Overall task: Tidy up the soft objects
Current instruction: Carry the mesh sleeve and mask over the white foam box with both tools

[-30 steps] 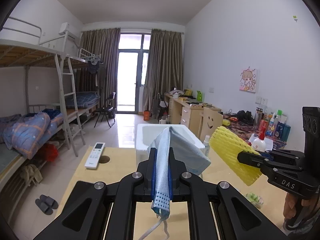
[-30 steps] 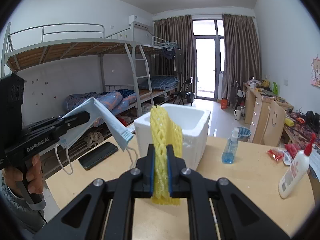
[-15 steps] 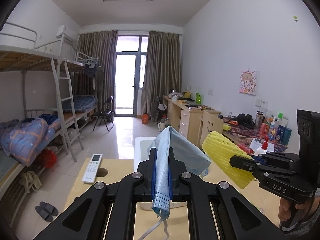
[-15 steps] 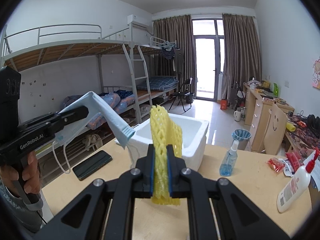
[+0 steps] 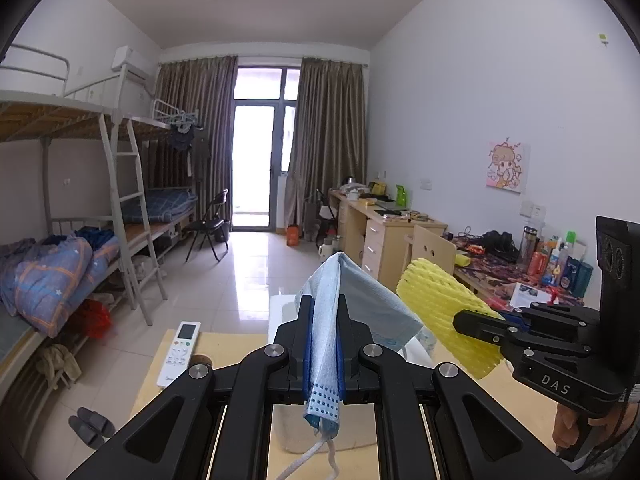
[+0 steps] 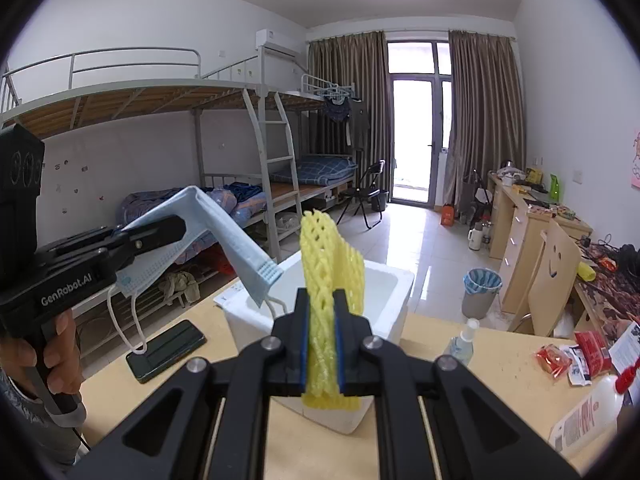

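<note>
Left claw [image 5: 323, 344] pinching a blue face mask [image 5: 326, 320], pads pressed tight on it; the mask folds over the top and an ear loop hangs below. Right claw [image 6: 322, 346] pinching a yellow foam net [image 6: 326, 280], which stands upright between the pads.

Both are held in the air over the tabletop [image 6: 200, 380], above the near side of a white foam box [image 6: 384, 280].

Left view only: a white remote [image 5: 178, 350] on the tabletop's left edge, slippers [image 5: 90, 426] on the floor, and the net [image 5: 444, 312] seen side-on, sticking out of the right claw [image 5: 464, 322] just beside the mask. The box [image 5: 280, 312] is mostly hidden behind the claw here.

Right view only: a dark phone [image 6: 166, 350] lying flat near the box, a small spray bottle [image 6: 462, 344] standing right of the box, red snack packets [image 6: 576, 356], a white squeeze bottle [image 6: 588, 412] lying tilted at far right, and the open box interior. It also shows the mask [image 6: 224, 236] bent in an L, sticking out of the left claw [image 6: 176, 228], and the left hand [image 6: 52, 356] on the grip.
</note>
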The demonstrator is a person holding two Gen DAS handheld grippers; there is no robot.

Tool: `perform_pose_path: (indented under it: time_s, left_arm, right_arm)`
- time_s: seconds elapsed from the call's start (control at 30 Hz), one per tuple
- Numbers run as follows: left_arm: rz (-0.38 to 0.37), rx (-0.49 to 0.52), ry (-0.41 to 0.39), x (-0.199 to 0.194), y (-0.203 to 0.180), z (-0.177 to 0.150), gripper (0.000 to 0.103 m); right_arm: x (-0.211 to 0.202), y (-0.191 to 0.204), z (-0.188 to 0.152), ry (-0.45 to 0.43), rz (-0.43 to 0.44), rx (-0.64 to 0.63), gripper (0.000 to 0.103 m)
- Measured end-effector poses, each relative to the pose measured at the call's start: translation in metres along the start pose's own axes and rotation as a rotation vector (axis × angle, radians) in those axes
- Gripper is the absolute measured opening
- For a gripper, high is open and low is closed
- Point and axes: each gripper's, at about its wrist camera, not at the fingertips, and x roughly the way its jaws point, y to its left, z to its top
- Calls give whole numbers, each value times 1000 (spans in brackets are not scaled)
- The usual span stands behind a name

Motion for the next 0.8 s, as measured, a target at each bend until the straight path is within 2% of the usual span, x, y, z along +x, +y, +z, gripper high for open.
perform_pose_path:
  time_s: [0.53, 0.8]
  left_arm:
    - [22, -5, 36, 61, 14, 10, 9]
    - [7, 3, 54, 81, 11, 11, 9]
  right_arm:
    - [44, -16, 6, 39, 9, 17, 13]
    - [43, -25, 10, 38, -21, 36, 13]
